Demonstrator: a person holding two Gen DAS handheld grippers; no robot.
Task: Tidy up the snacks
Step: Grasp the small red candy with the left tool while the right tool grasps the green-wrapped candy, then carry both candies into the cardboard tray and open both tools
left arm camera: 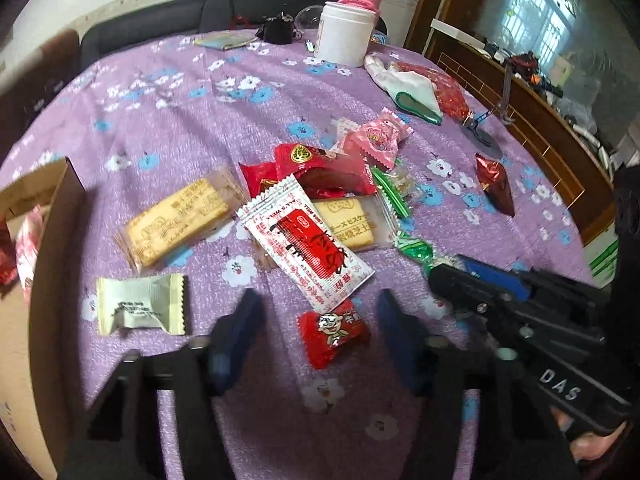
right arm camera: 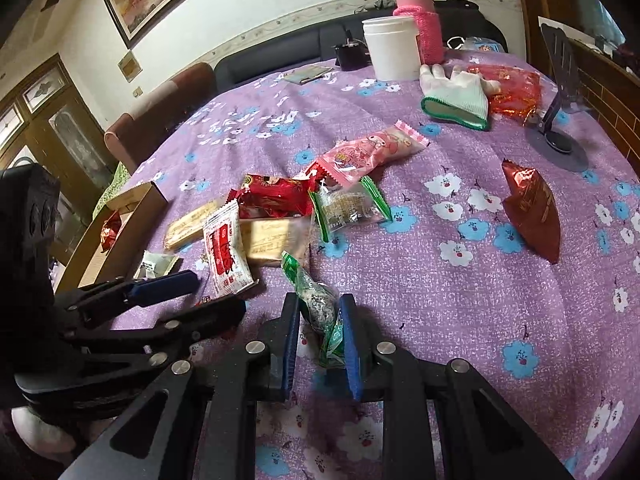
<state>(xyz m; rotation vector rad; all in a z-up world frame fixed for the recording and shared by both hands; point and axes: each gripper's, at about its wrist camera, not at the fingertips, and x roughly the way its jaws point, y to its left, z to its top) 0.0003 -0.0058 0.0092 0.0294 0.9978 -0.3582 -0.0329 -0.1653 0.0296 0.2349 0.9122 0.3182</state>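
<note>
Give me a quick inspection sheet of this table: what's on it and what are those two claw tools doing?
Surface: purple flowered tablecloth.
Job's things: mixed snack packets, biscuit bar, red candy, cardboard box with some inside.
Clutter: white tub, pink flask, glove, phone stand.
Grippers: right gripper shut on green-wrapped candy; left gripper open around the red candy.
Cables: nothing seen.
Surroundings: sofa, framed picture, wooden cabinet.
</note>
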